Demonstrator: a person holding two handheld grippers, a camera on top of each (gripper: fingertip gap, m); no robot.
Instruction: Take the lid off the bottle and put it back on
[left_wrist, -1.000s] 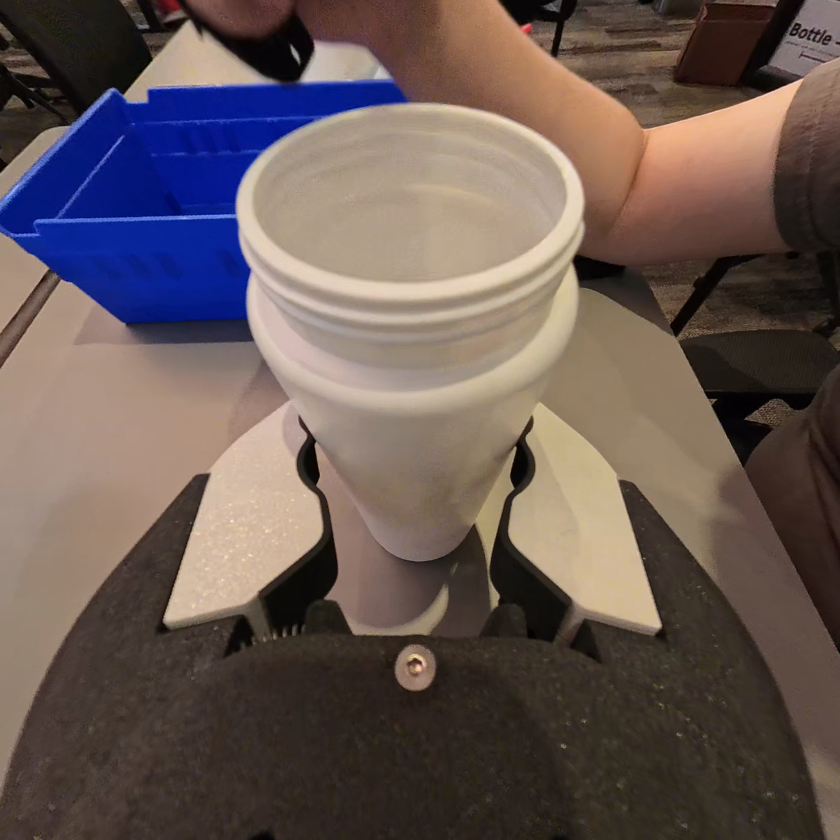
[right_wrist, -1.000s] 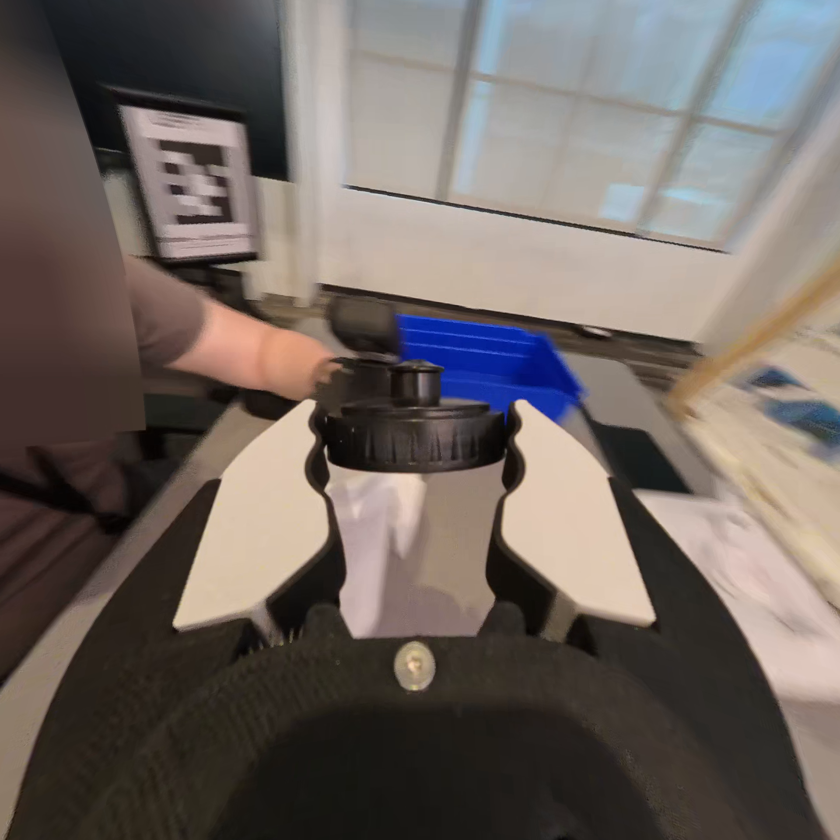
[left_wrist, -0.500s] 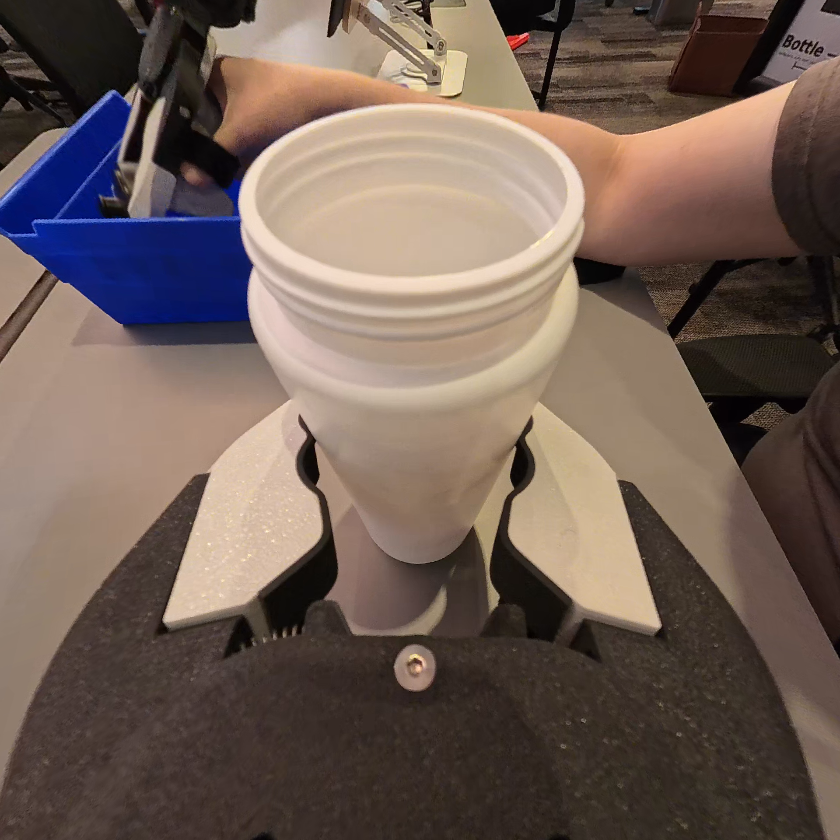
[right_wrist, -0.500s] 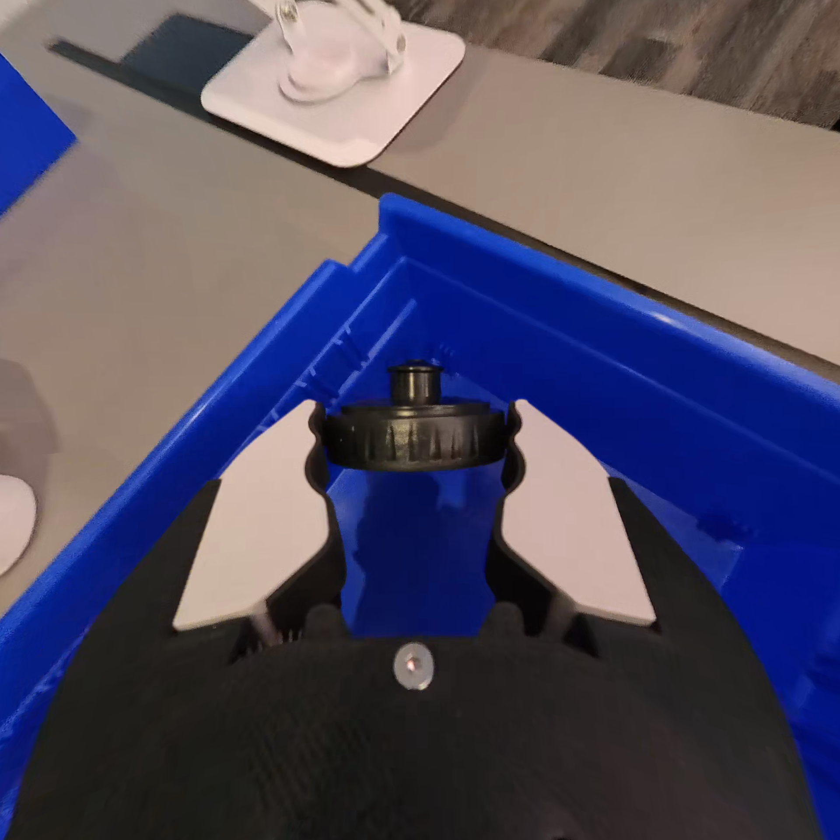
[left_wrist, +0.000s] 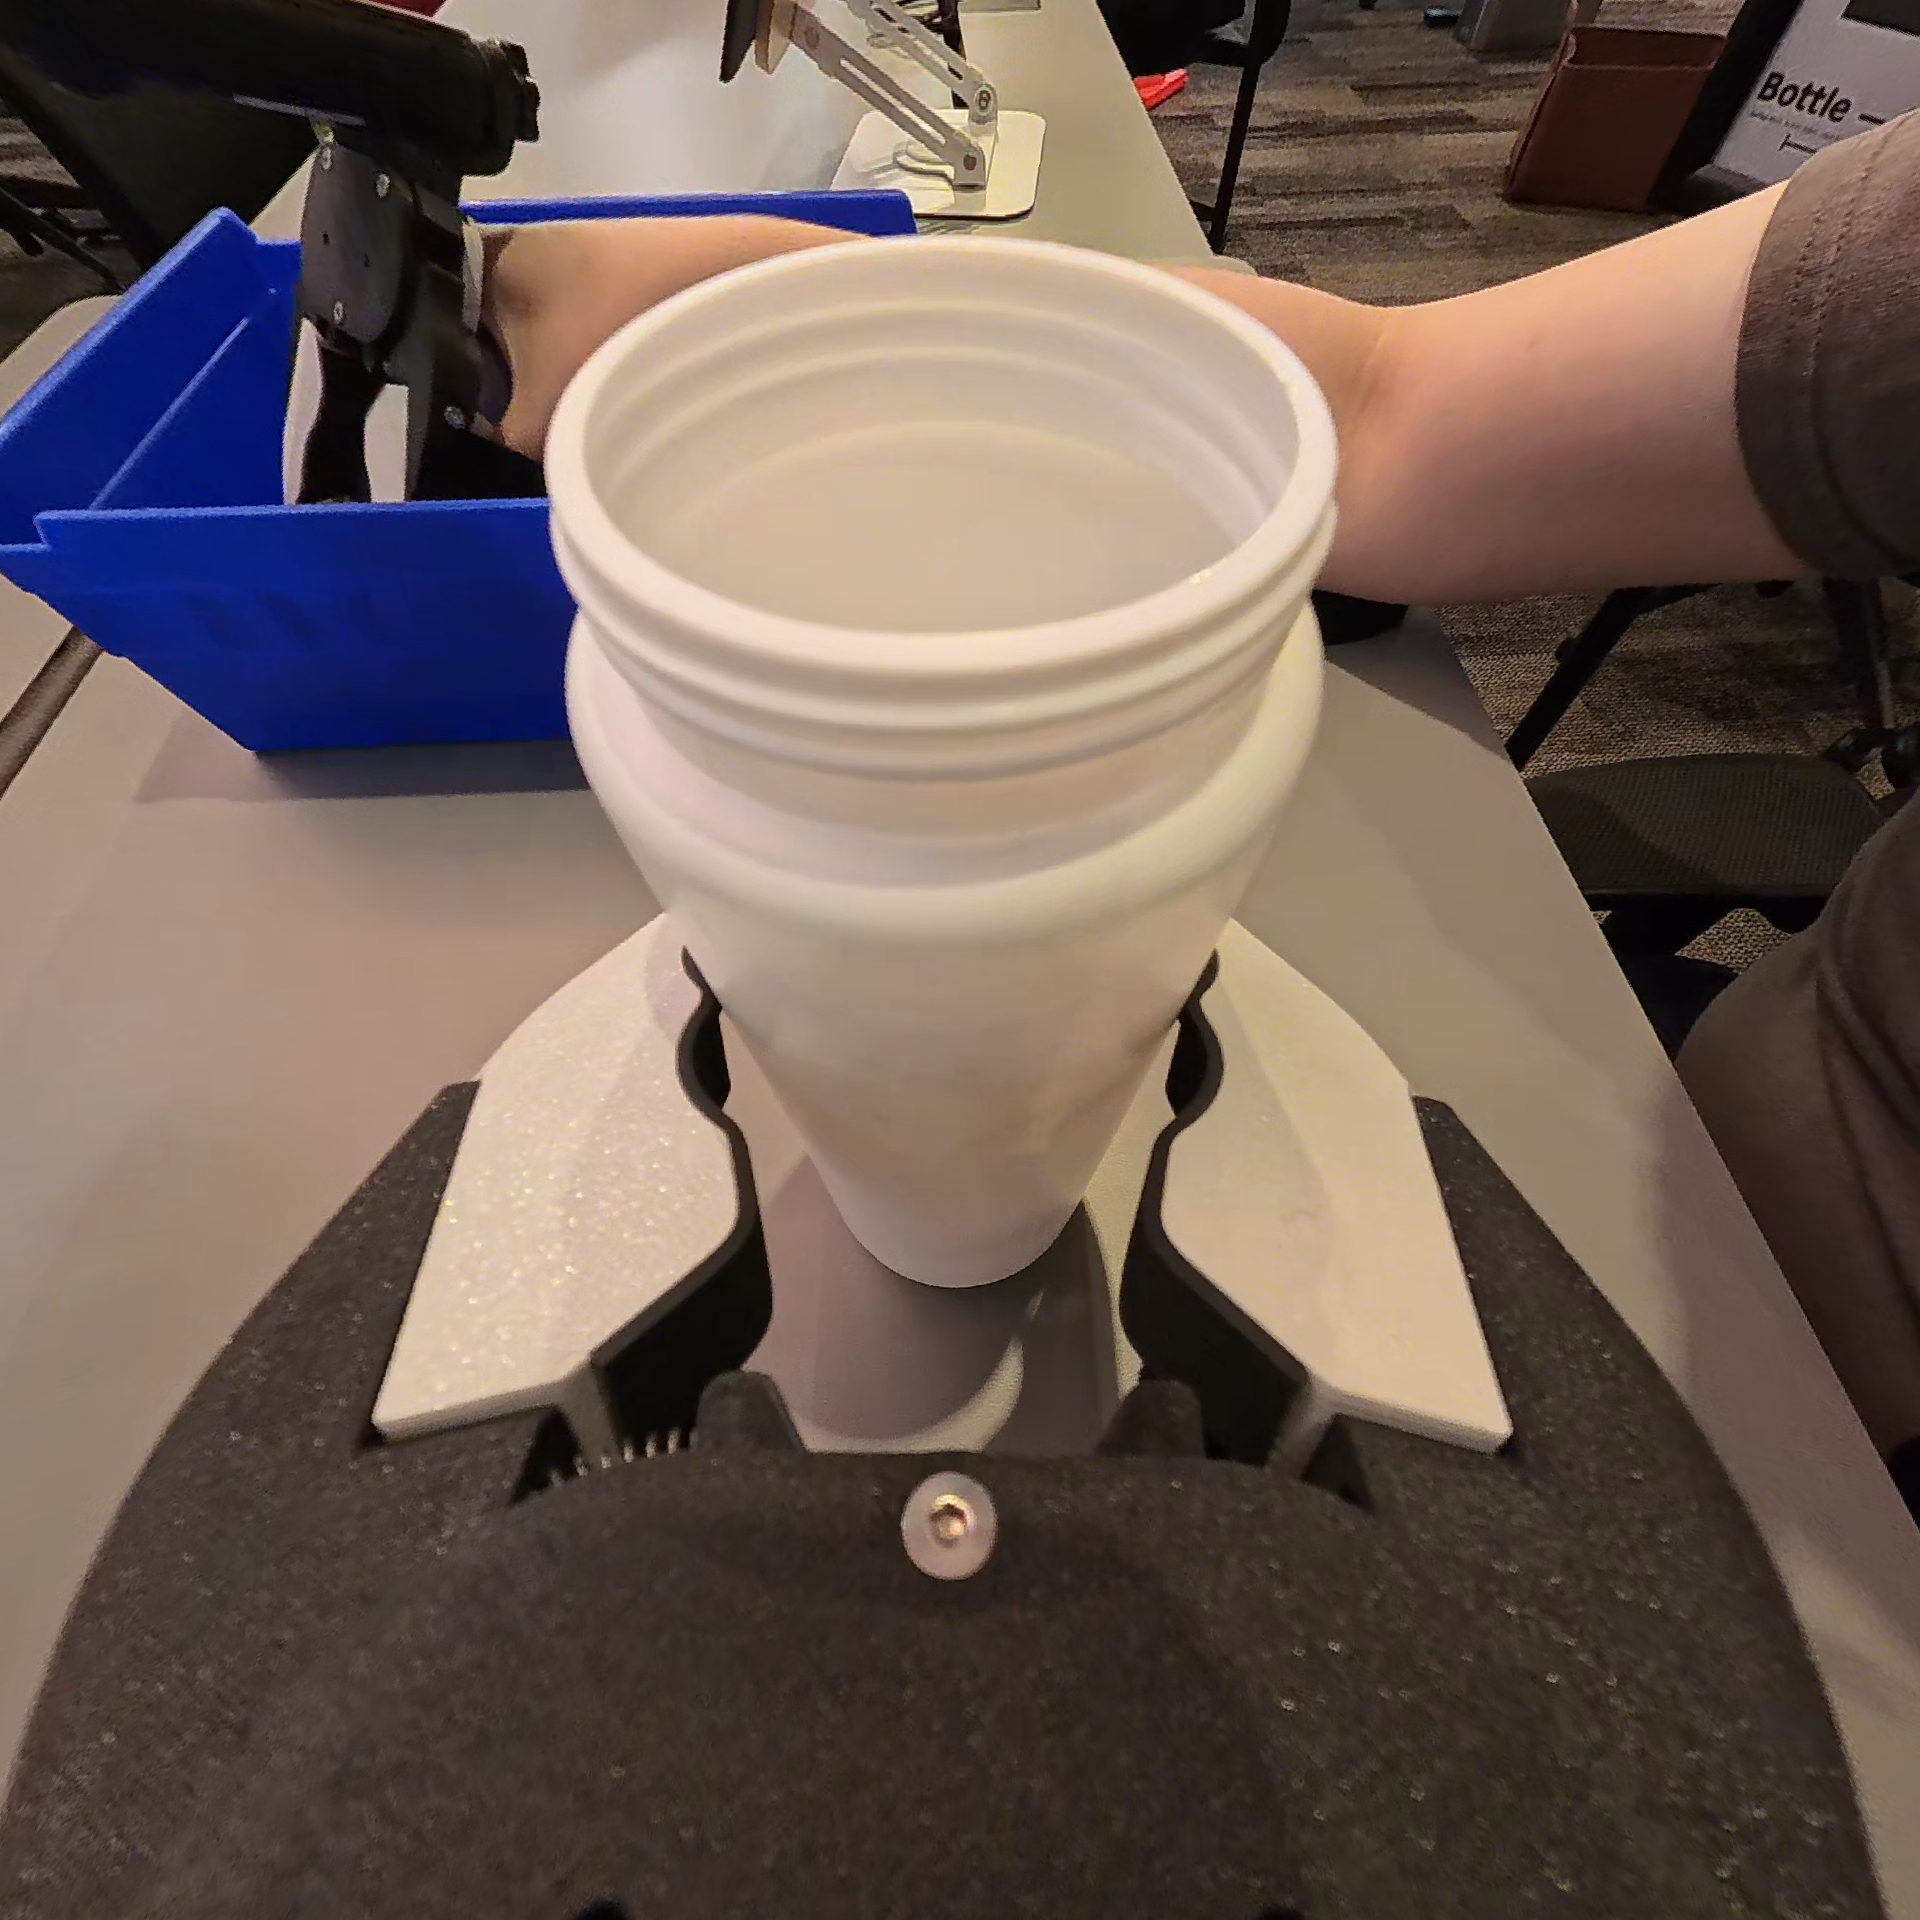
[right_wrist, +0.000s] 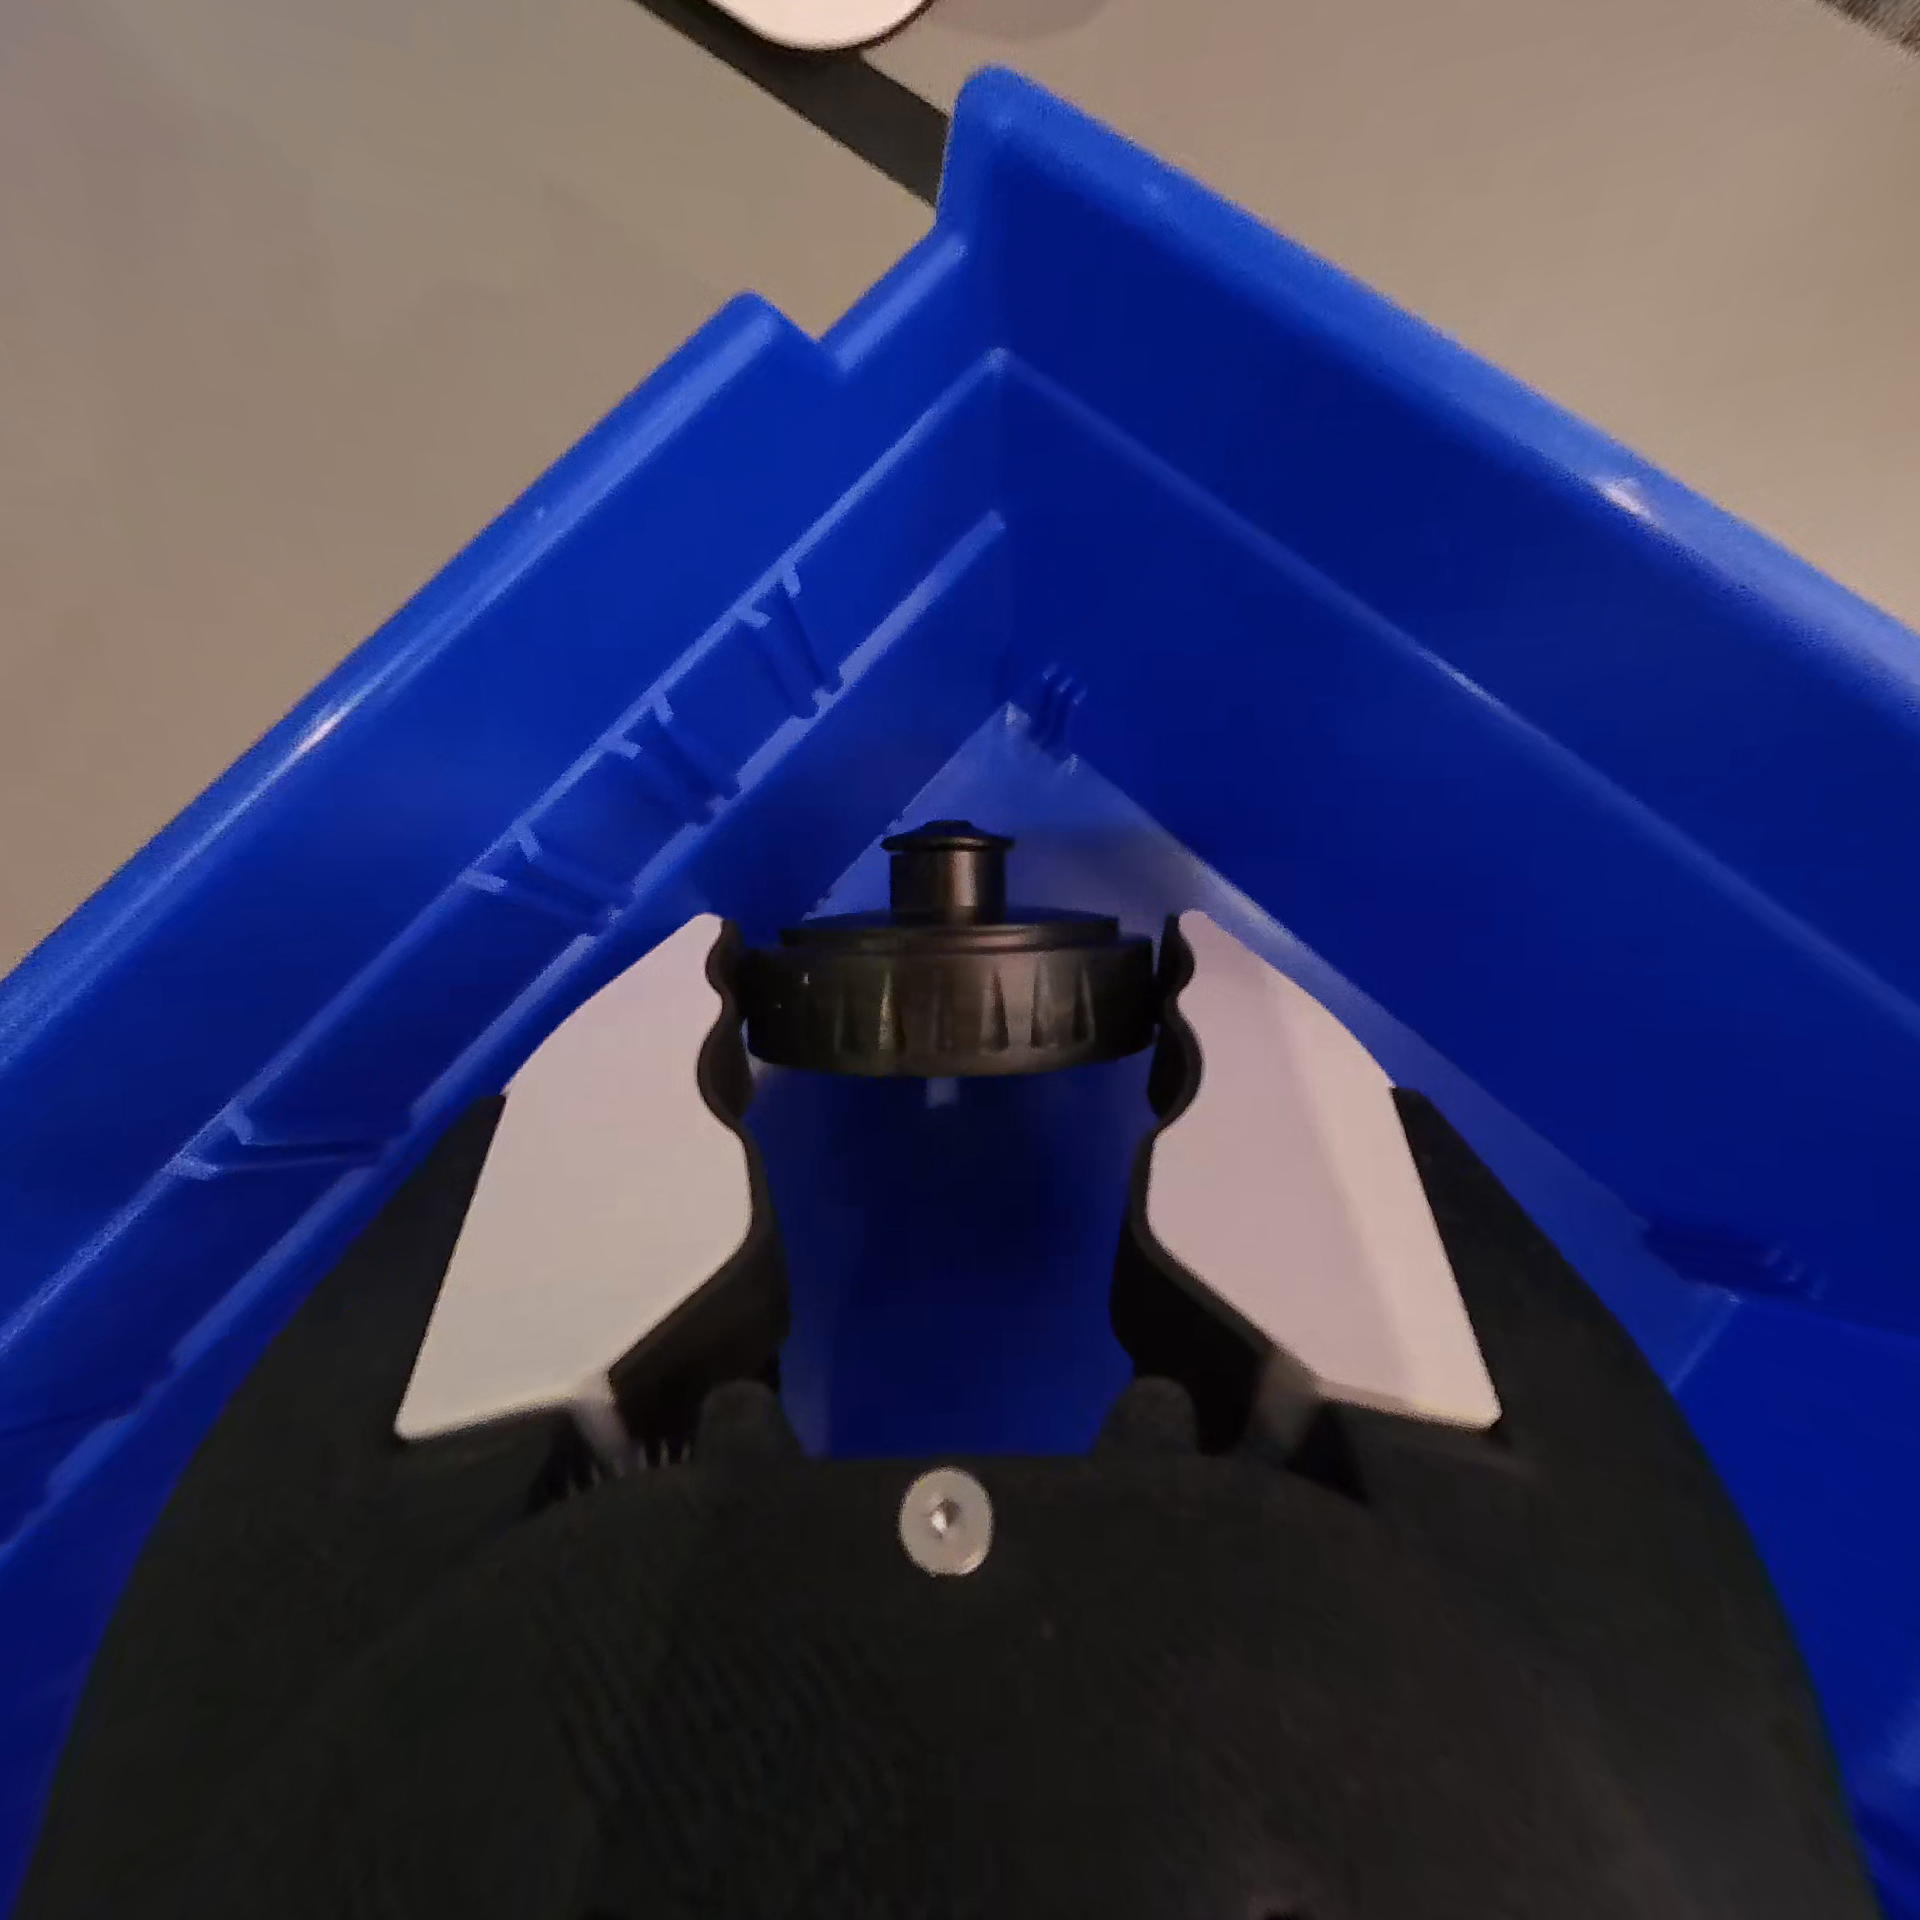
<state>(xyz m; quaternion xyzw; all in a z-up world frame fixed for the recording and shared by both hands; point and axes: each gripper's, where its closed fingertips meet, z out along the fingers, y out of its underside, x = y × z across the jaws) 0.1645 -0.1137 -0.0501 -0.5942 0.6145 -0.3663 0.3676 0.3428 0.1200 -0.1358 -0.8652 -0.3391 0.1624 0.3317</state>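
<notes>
Lid (right_wrist: 948, 1006) clamped in my right jaws, low inside blue bin (right_wrist: 1351, 540) | bottle (left_wrist: 940, 790) upright, mouth open, held in my left jaws | lid well left of bottle mouth.

- Bottle (left_wrist: 940, 790): foot hidden between the left hand-held gripper's (left_wrist: 943, 997) fingers; rim slightly blurred.
- Right hand-held gripper (left_wrist: 384, 301): tips hidden behind the bin (left_wrist: 291, 613) wall in the left wrist view.
- Forearm (left_wrist: 1507, 416): partly hidden behind the bottle.
- Lid (right_wrist: 948, 1003): underside hidden.
- Bin: cut off by the edges in the right wrist view; floor mostly covered.
- White stand (left_wrist: 940, 156): top cut off.
</notes>
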